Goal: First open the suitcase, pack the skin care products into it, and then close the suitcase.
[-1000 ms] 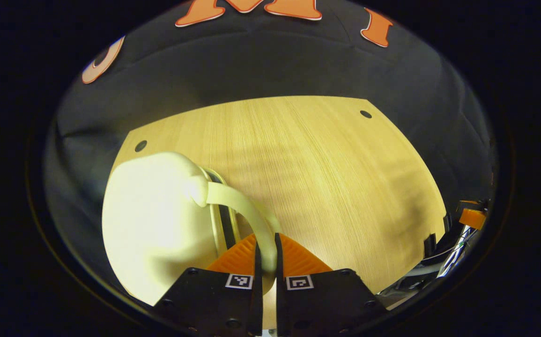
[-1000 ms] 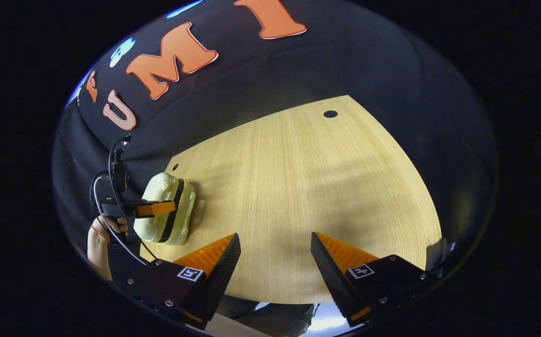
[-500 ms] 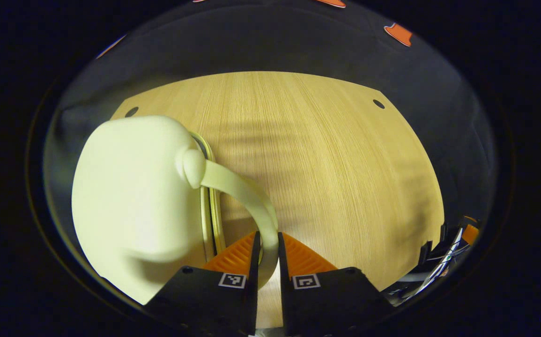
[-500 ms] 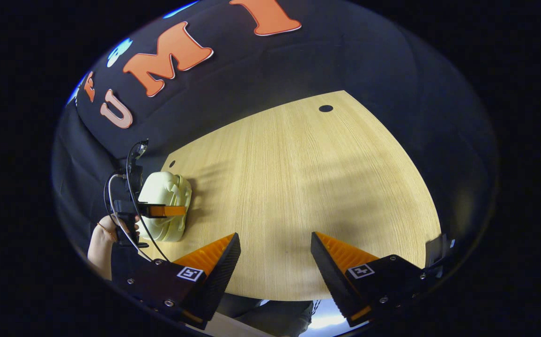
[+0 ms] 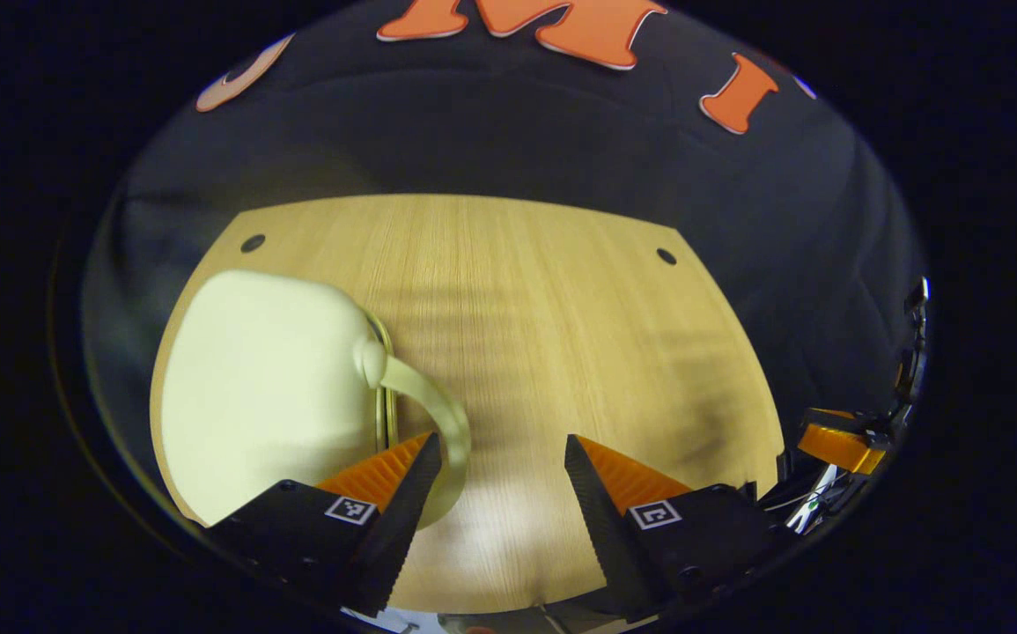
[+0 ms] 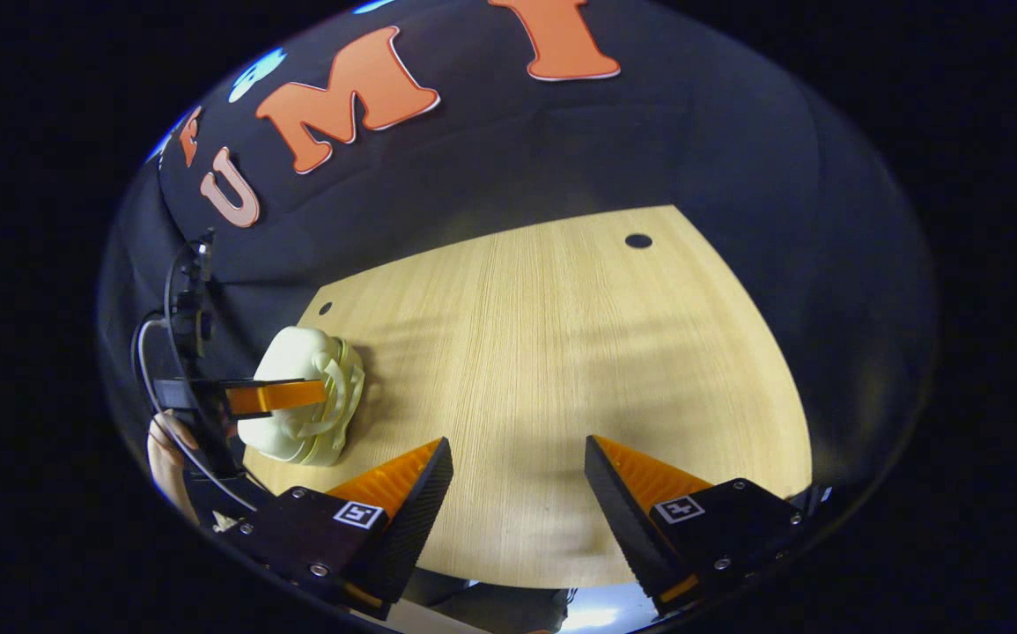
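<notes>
**Suitcase closed on the table; both grippers released**

Left gripper (image 5: 495,458) — in the left gripper view its two fingers stand spread apart above the wooden table (image 5: 561,335), with bare tabletop visible between them. Nothing is clamped. The pale cream suitcase (image 5: 266,396) lies to the left of the fingers, near the table's left edge, with its two shells together and only a thin seam showing along the side that faces the gripper. The curved carry handle (image 5: 438,423) arches out from that side and passes just beside the inner edge of the left finger; whether it touches the finger cannot be told. The right finger is well apart from the handle.

In the right gripper view, the left gripper (image 6: 283,396) appears farther off at the left, reaching over the suitcase (image 6: 301,409), with a hand (image 6: 163,445) holding its body and cables trailing above it. The suitcase sits at the table's left edge, below a small round hole (image 6: 325,309) in the tabletop.

Right gripper (image 6: 517,480) — its fingers are also spread wide, gripping nothing, over the near part of the table (image 6: 561,370), well apart from the suitcase. A second hole (image 6: 638,240) marks the far right corner.
</notes>
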Action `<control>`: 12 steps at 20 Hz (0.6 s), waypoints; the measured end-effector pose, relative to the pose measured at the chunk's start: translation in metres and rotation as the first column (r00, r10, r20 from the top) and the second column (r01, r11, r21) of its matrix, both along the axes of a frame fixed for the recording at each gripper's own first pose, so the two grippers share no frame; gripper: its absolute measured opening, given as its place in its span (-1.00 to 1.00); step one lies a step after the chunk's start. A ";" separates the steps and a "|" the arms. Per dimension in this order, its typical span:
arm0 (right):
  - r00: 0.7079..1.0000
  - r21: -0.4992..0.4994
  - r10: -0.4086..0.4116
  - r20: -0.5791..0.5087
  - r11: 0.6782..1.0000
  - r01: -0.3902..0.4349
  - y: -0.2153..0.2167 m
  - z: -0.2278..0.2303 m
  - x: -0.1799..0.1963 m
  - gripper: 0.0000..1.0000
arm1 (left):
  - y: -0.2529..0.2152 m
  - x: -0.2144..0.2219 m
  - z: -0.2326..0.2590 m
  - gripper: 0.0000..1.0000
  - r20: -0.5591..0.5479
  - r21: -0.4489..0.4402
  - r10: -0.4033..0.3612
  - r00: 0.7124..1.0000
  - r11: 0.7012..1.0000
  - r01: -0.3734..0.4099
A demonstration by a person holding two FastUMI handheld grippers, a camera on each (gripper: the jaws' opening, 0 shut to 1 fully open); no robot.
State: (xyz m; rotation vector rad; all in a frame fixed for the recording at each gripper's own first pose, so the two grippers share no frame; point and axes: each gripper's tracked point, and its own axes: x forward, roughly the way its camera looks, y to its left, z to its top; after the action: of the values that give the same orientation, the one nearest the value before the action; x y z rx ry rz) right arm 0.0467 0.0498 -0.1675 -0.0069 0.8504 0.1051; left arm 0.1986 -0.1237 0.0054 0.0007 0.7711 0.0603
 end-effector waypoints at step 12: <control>0.856 -0.087 0.090 0.510 0.995 -0.052 0.055 0.164 0.047 0.91 | -0.075 0.057 0.234 0.94 0.747 0.214 -0.171 0.642 0.977 0.011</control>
State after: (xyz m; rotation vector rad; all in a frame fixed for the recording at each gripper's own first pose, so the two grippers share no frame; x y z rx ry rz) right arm 0.0934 0.1045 -0.0034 -0.1285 0.3145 0.1351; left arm 0.2557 -0.1989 0.2398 0.1905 -0.1062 0.0313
